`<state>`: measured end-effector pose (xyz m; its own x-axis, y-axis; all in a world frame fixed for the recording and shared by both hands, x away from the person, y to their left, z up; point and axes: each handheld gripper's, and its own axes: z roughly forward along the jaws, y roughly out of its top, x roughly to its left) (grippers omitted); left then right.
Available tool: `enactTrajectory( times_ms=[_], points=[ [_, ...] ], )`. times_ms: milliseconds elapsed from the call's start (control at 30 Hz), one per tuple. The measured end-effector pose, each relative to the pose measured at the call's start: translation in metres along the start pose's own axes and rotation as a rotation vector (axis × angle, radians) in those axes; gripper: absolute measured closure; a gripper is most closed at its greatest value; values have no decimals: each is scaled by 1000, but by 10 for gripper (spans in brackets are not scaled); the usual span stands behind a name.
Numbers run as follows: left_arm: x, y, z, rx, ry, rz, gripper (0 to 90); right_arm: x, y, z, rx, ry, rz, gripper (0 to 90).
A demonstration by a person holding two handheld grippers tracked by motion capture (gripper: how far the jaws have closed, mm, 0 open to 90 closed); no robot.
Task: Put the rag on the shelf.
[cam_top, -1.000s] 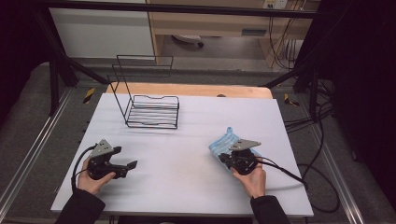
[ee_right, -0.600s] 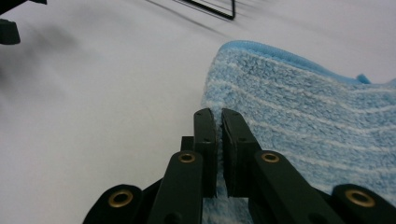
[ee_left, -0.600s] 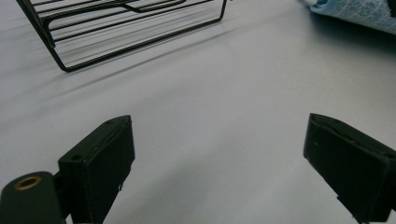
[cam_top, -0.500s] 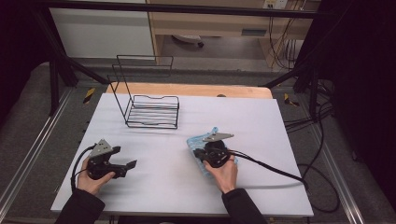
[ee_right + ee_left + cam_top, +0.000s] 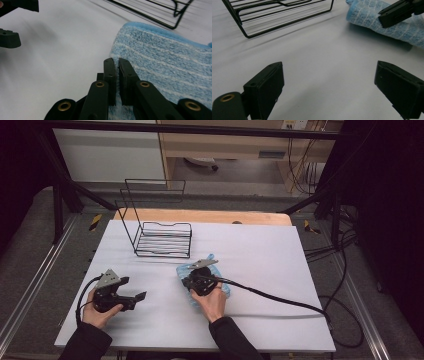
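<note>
Your right gripper (image 5: 117, 62) is clamped on the blue cloth (image 5: 170, 72), mid-table just in front of the wire rack (image 5: 162, 237). Left gripper (image 5: 329, 82) gapes empty near the table's left edge (waiting). Cloth grabbed; wiping or placing seemingly remains.

1. You work at a white table (image 5: 280, 270); take it as your landmark.
2. Beyond its far edge stands a wooden cabinet (image 5: 225, 142) beside a white panel (image 5: 107, 152).
3. Grey floor (image 5: 30, 245) surrounds the table.
4. Right of it, black cables (image 5: 345, 250) trail.
</note>
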<state>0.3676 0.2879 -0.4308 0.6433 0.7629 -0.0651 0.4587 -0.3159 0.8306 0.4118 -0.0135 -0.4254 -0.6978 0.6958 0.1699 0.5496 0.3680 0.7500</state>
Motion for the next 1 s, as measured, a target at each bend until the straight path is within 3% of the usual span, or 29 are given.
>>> enactTrajectory(
  times_ms=[133,233,300,333,400,533,633,700,833,1000],
  points=[
    [0,0,0,2,-4,0,90,5,-1,12,15,15,-6,827],
    [0,0,0,1,-4,-1,90,6,-3,15,9,53,-4,712],
    [0,0,0,1,-3,-2,90,7,0,9,-12,76,-15,622],
    [0,0,0,1,-3,-3,90,7,0,9,-12,76,-15,622],
    [0,0,0,3,-3,-4,90,4,6,-7,-36,52,-54,547],
    [-1,0,0,3,-2,-2,90,-18,5,-35,-59,-16,-64,526],
    [0,0,0,8,-1,0,90,-42,-7,-52,-29,-78,-55,516],
    [-1,0,1,9,-1,-3,90,-57,-19,-59,-8,-95,-31,514],
    [-2,0,2,10,-1,-1,90,-74,-45,-63,42,-86,4,515],
    [-2,0,2,16,-2,2,89,-79,-62,-61,53,-49,48,531]
  ],
)
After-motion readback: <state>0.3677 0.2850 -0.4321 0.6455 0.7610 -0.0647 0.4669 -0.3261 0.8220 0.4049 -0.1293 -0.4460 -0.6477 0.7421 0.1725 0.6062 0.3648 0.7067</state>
